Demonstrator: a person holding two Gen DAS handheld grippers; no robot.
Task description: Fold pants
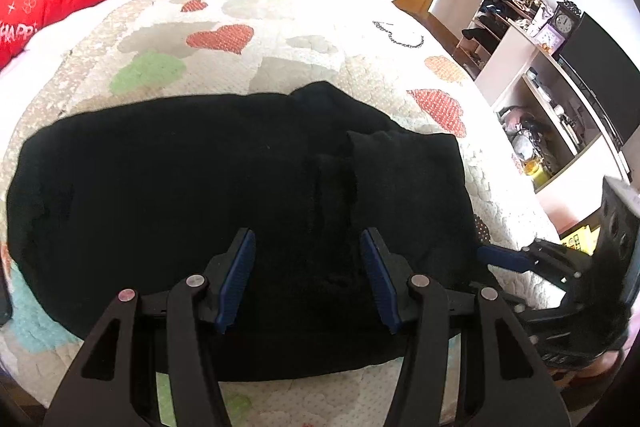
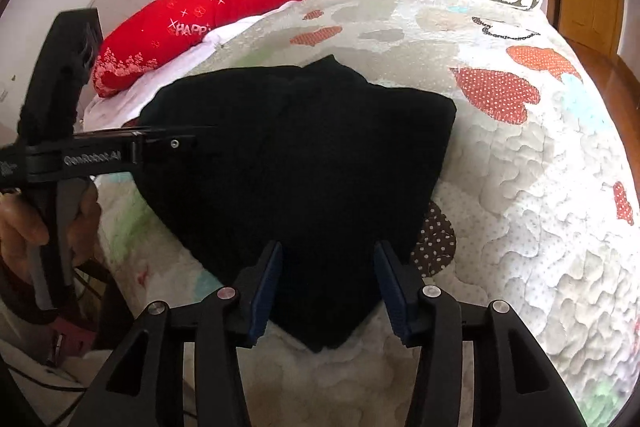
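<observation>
Black pants point(image 1: 224, 187) lie folded on the heart-patterned quilt point(image 1: 280, 39), at twelve o'clock from both my grippers. Left gripper point(image 1: 308, 279) and right gripper point(image 2: 328, 287) hover with jaws apart, gripping nothing. For the next fold, I'd pinch matching corners together and keep edges aligned.

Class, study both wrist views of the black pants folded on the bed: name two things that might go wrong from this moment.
1. Both the left gripper and the right gripper hang open over the black pants, gripping nothing; an uneven re-grip might drag the fold askew.
2. The pants lie close to the near edge of the quilt, so a tug towards that edge may slide them off.
</observation>
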